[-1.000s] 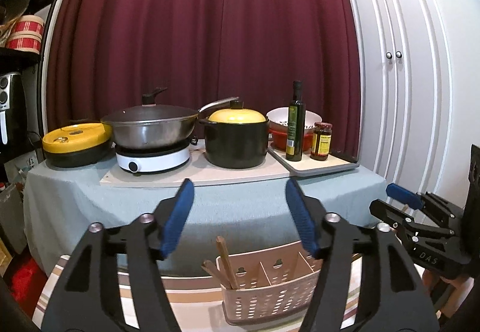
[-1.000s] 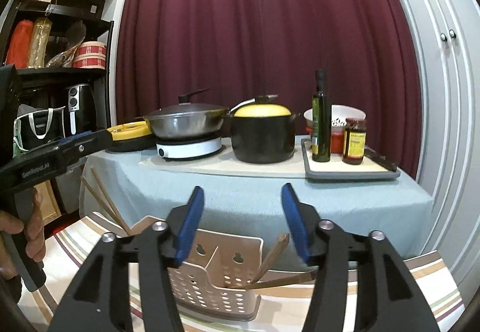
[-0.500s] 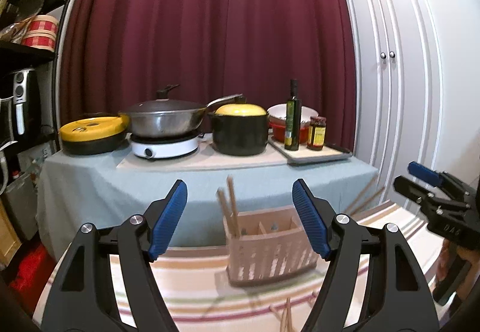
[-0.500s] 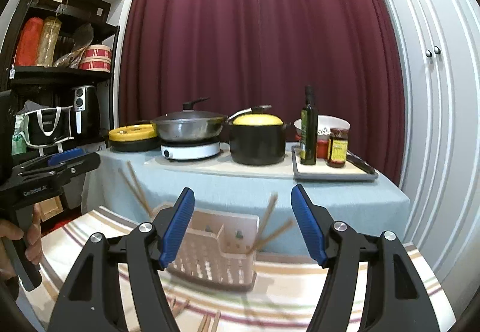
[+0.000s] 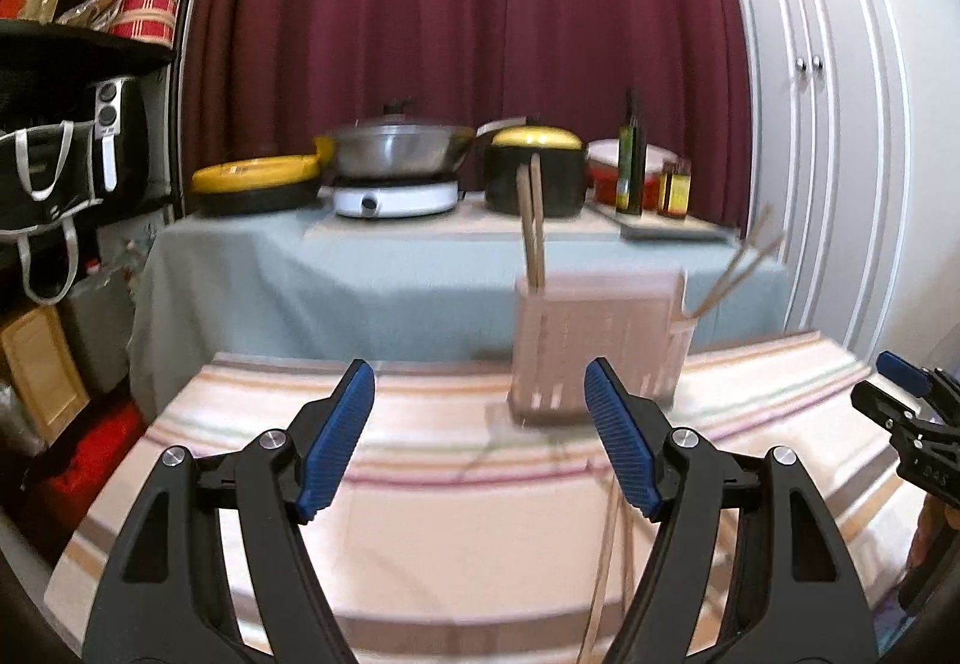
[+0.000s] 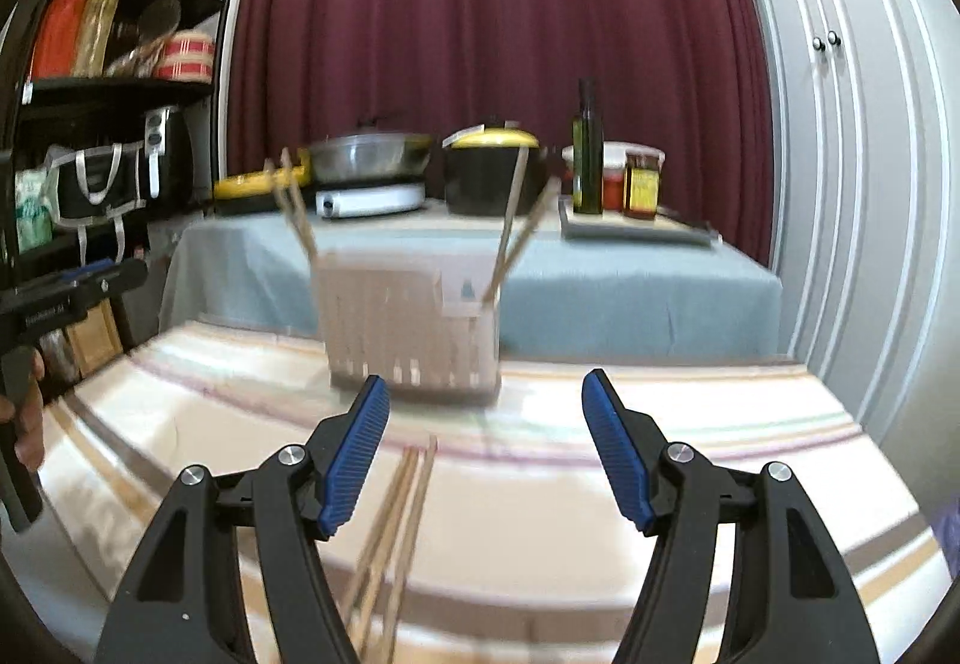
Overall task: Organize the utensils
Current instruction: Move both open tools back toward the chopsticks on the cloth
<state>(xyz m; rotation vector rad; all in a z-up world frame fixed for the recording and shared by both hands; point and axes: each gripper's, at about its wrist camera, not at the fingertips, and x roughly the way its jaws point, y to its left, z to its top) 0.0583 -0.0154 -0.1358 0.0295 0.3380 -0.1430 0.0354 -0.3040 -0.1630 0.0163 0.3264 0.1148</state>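
Evidently both grippers — left gripper (image 5: 479,439), right gripper (image 6: 485,445) — gape empty, since loose chopsticks (image 6: 390,538) at seven o'clock await the holder (image 6: 411,325).

Two wrist cameras face forward, low over a striped desk (image 5: 420,514).
Left and right views share a nearby caddy (image 5: 600,346), seen from opposite sides.

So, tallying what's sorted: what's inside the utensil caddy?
Chopsticks stand at both ends of the utensil caddy. Its slotted walls hide their lower ends, and blur prevents a count.
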